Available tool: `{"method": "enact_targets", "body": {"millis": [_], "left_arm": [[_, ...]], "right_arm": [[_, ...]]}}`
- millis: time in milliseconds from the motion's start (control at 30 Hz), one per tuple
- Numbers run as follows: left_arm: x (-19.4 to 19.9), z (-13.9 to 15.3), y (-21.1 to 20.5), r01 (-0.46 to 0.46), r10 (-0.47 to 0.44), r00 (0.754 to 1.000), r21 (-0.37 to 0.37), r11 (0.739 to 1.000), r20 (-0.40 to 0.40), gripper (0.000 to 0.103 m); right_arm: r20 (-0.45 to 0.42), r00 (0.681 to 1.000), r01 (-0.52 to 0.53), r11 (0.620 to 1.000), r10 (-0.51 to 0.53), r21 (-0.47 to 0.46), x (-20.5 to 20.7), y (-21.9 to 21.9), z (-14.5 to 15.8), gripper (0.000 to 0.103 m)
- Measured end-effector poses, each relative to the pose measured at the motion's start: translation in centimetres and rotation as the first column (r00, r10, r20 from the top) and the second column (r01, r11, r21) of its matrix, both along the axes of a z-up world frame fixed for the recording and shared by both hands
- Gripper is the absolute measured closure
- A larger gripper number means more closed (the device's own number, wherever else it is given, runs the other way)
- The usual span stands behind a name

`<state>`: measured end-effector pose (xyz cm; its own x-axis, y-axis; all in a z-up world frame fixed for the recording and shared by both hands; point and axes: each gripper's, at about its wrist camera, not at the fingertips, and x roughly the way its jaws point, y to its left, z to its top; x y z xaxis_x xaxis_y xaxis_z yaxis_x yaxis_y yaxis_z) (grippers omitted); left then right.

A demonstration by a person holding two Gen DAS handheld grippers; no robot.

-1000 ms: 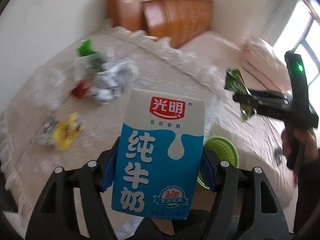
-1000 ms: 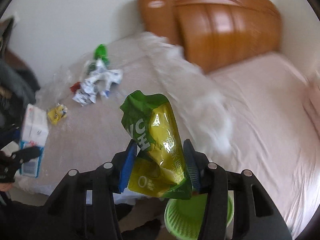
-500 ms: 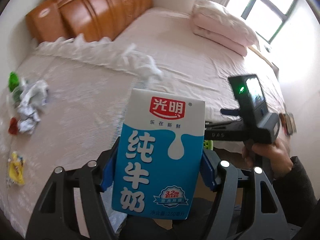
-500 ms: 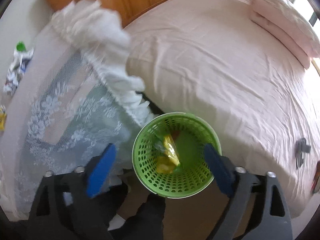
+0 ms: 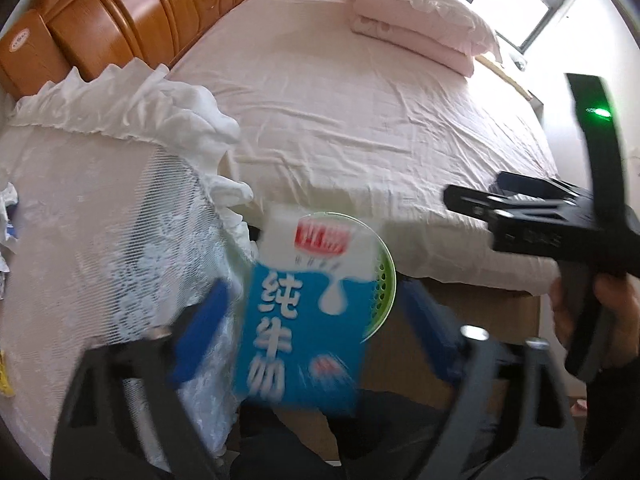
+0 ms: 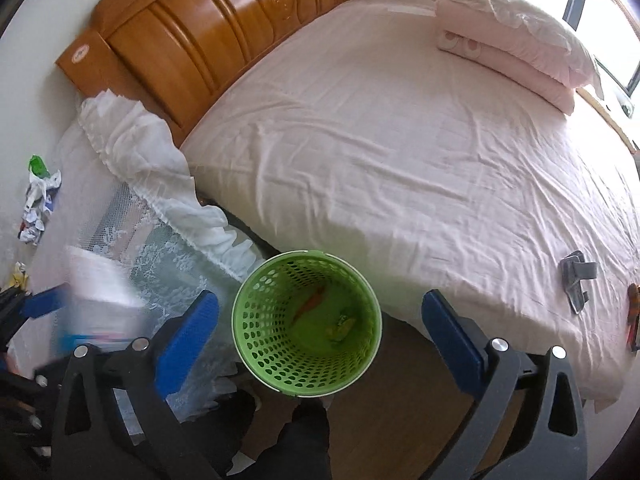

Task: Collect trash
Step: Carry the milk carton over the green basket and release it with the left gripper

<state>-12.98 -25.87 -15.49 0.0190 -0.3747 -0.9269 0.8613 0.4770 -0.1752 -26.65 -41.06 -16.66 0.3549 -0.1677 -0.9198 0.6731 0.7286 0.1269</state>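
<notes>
- Left tool (image 5: 316, 320) spread wide above the bin (image 5: 382, 280), so the carton (image 5: 304, 320) can fall in.
- Right tool (image 6: 320, 320) released, empty, over the bin.

A bed (image 6: 400, 152) with a pink sheet has a wooden headboard (image 6: 208, 36), folded pink quilts (image 6: 512, 48) and a white lace cover (image 5: 92, 208) beside it.

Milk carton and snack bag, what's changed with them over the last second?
The left gripper opened and let the milk carton go; it is dropping, blurred, toward the green basket. The right gripper released the snack bag into the basket earlier and stays open. The crumpled paper is unchanged.
</notes>
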Motion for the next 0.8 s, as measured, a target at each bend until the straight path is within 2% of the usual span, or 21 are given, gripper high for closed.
{"method": "enact_targets", "body": {"millis": [167,333,500,567,800], "left_arm": [[-0.6,0.8,-0.9,-0.008,0.008,1.000,-0.013,1.000,0.017,0.012],[-0.4,2.9,0.2,-0.042,0.045,0.996,-0.034,0.999,0.078,0.012],[1.0,6.3,3.3,-0.123,0.134,0.983,-0.095,0.988,0.123,0.011],[1.8,7.6,5.0,-0.160,0.177,0.974,-0.124,0.979,0.141,0.008],[3.7,10.3,9.3,-0.248,0.281,0.941,-0.181,0.952,0.188,0.008]], "right_arm": [[0.016,1.000,0.001,1.000,0.000,-0.007,-0.8,-0.5,0.9,0.002],[0.043,0.999,-0.006,1.000,0.007,-0.021,-0.4,-0.3,2.3,0.002],[0.086,0.995,-0.054,0.996,0.060,-0.069,1.3,1.4,5.1,0.002],[0.109,0.989,-0.085,0.991,0.096,-0.100,2.4,2.7,6.6,0.002],[0.171,0.969,-0.157,0.980,0.177,-0.126,5.7,6.0,9.1,0.002]]}}
